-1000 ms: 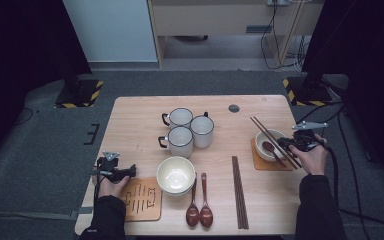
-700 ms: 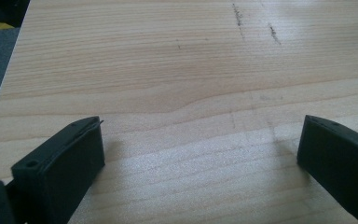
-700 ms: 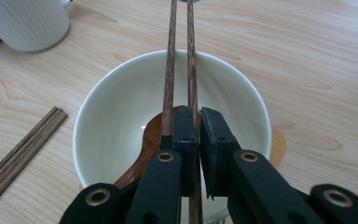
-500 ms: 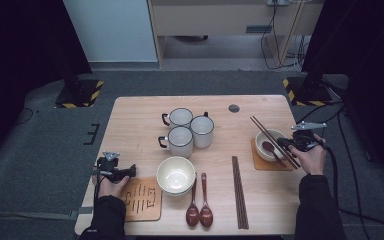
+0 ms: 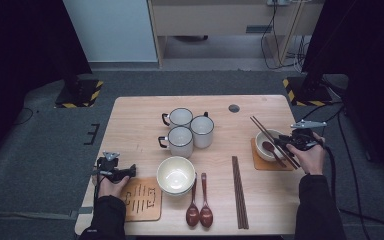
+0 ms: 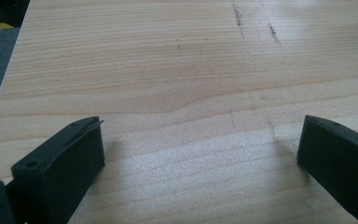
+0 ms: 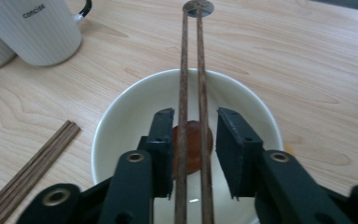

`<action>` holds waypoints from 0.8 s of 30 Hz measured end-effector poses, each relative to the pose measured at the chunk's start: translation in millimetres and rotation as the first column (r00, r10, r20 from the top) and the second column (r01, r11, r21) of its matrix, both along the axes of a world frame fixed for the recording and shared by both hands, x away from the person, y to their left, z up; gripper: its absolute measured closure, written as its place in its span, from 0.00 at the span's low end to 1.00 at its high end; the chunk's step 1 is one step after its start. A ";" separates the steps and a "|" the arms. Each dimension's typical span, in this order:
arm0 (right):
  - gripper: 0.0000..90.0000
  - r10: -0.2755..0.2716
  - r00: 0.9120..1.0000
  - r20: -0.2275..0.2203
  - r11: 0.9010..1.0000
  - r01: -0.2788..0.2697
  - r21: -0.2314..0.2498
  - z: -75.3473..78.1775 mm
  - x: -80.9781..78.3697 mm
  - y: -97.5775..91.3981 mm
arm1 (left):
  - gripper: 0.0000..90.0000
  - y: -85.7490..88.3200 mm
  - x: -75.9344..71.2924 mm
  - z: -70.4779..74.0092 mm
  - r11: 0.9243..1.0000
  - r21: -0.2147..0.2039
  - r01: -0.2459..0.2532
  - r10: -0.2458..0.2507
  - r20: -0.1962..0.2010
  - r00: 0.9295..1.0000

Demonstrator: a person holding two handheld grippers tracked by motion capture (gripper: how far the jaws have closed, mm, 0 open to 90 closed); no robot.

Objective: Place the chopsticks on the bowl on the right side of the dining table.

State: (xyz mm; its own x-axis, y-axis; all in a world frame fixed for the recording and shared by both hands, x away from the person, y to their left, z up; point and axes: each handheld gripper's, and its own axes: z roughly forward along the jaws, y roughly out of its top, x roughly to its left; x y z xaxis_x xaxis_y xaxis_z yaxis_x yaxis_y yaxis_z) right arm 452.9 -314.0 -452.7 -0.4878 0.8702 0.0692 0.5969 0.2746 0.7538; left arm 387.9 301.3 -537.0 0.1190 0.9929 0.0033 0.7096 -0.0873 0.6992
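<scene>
Dark brown wood — the pair of chopsticks [image 7: 192, 84] lies across the rim of the white bowl [image 7: 121, 116] at the right side of the surface [image 5: 140, 120], its far ends reaching past the rim toward a small round disc [image 7: 198, 7]. In my right gripper view the sticks run straight up between the jaws of the right tool [image 7: 193, 140]. Those jaws have just been opening: the left stick sits right against the left pad, though I cannot tell if they touch, while the right pad stands clear of the other stick. Under the sticks, inside the bowl, rests a reddish-brown spoon [image 7: 193, 144].

From the high view the bowl sits on an orange-brown coaster [image 5: 260, 164], and a second pair of chopsticks [image 5: 239, 192] lies flat on the surface nearer the middle. Beside that pair lie two more spoons [image 5: 199, 212], then a cream bowl [image 5: 175, 175] — and behind it three white enamel mugs [image 5: 187, 131] stand grouped together.

Far off at the left edge, my left tool [image 5: 125, 172] rests low over bare wood, jaws wide apart with nothing between them, just beside a slotted wooden trivet [image 5: 142, 200].
</scene>
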 end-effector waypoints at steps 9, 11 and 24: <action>0.68 -0.001 1.000 -0.025 0.999 0.000 -0.043 -7.5 3.8 4.7 | 0.00 0.0 0.0 0.0 1.000 0.000 0.000 0.000 0.000 1.000; 0.70 -0.008 1.000 -0.029 0.999 0.006 -0.048 -8.5 4.0 4.7 | 0.00 0.0 0.0 0.0 1.000 0.000 0.000 0.000 0.000 1.000; 0.87 -0.006 0.999 -0.038 0.999 0.005 -0.048 -12.3 3.9 1.1 | 0.00 0.0 0.0 0.0 1.000 0.000 0.000 0.000 0.000 1.000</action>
